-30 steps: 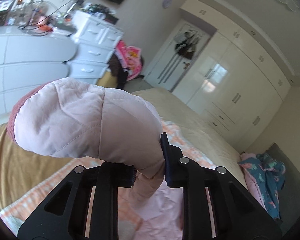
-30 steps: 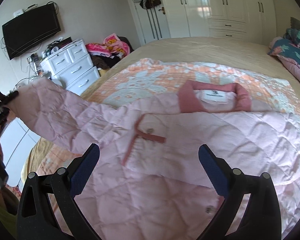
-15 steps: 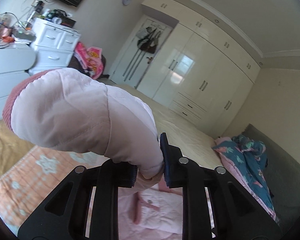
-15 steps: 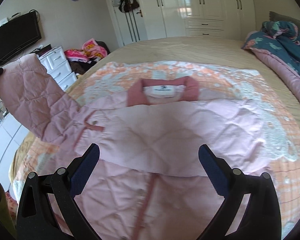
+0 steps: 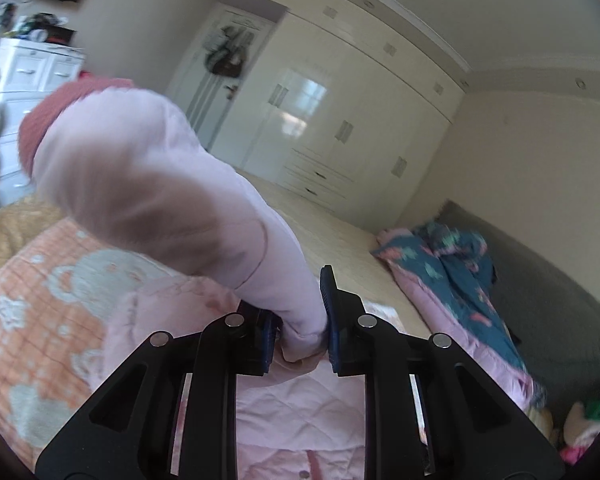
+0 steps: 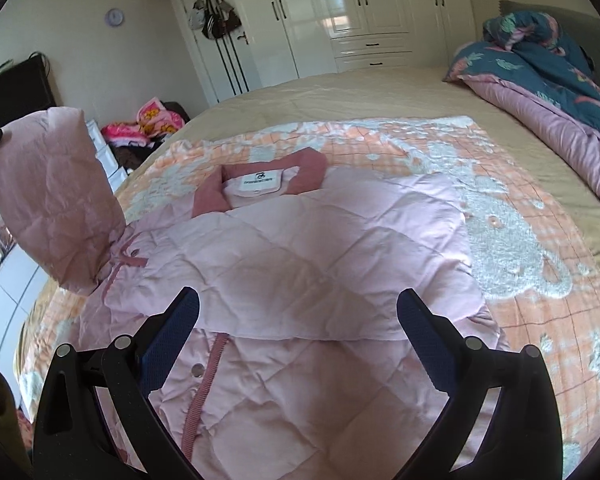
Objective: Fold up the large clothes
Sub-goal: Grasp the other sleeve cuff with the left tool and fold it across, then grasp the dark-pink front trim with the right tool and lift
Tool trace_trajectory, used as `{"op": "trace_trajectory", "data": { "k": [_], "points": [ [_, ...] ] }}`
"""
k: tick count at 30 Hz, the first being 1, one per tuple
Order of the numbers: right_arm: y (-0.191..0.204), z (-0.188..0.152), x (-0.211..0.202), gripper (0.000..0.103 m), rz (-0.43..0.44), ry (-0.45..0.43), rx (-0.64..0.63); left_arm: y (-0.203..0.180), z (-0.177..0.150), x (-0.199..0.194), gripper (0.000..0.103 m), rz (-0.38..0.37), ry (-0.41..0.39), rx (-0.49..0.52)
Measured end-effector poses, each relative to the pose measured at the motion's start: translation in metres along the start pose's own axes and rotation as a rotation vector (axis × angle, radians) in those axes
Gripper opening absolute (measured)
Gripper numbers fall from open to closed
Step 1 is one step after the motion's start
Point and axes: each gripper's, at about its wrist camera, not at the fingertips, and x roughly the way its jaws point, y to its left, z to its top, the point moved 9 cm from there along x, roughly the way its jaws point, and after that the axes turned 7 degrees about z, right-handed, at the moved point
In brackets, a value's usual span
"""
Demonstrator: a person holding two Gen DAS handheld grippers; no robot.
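The pale pink quilted jacket with a dusty-rose collar lies spread, front up, on the orange-and-white patterned blanket that covers the beige bed, its collar toward twelve o'clock in the right wrist view. One sleeve appears to be already laid across the chest as a broad flap. The other sleeve, a padded pink tube ending in a rose cuff, is clenched in the left tongs and is seen raised off the bed at nine o'clock in the right wrist view. The right tongs are released, with nothing between the blue pads, and hover above the jacket's lower front. The step in hand is judged to be the folding of this lifted sleeve inward over the body. It would best be carried toward three o'clock, low and level, so that the padding is not dragged and the flap beneath is not disturbed. The cuff should be set down within the jacket's outline, square to the side seam, before the grip is let go. The shoulder fold could be held flat by the free tongs, since puffy fabric of this kind is likely to spring back.
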Motion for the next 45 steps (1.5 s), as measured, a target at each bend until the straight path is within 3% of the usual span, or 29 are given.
{"op": "trace_trajectory", "data": {
  "k": [9, 21, 28, 36, 39, 41, 42, 45],
  "points": [
    [-0.04, 0.012, -0.028, 0.099, -0.007, -0.077, 0.113, -0.045, -0.05, 0.038, 0.012, -0.077, 0.104, 0.149],
    [-0.094, 0.02, -0.058, 0.099, -0.013, -0.166, 0.284, -0.07, -0.128, 0.081, 0.012, -0.1, 0.258, 0.306],
    [-0.101, 0.02, -0.062, 0.099, -0.015, -0.182, 0.314, -0.074, -0.192, 0.102, 0.012, -0.067, 0.381, 0.412],
    [-0.1, 0.016, -0.057, 0.099, -0.017, -0.155, 0.315, -0.08, -0.251, 0.11, 0.016, 0.009, 0.429, 0.638],
    [-0.097, 0.013, -0.051, 0.099, -0.009, -0.137, 0.312, -0.08, -0.263, 0.11, 0.025, 0.042, 0.438, 0.72],
    [-0.093, 0.011, -0.048, 0.099, 0.003, -0.126, 0.31, -0.083, -0.267, 0.107, 0.058, 0.037, 0.456, 0.754],
    [-0.092, 0.011, -0.046, 0.099, 0.007, -0.121, 0.311, -0.084, -0.269, 0.105, 0.084, 0.037, 0.469, 0.757],
    [-0.086, 0.009, -0.04, 0.099, 0.024, -0.106, 0.308, -0.09, -0.275, 0.097, 0.084, 0.041, 0.483, 0.824]
  ]
}}
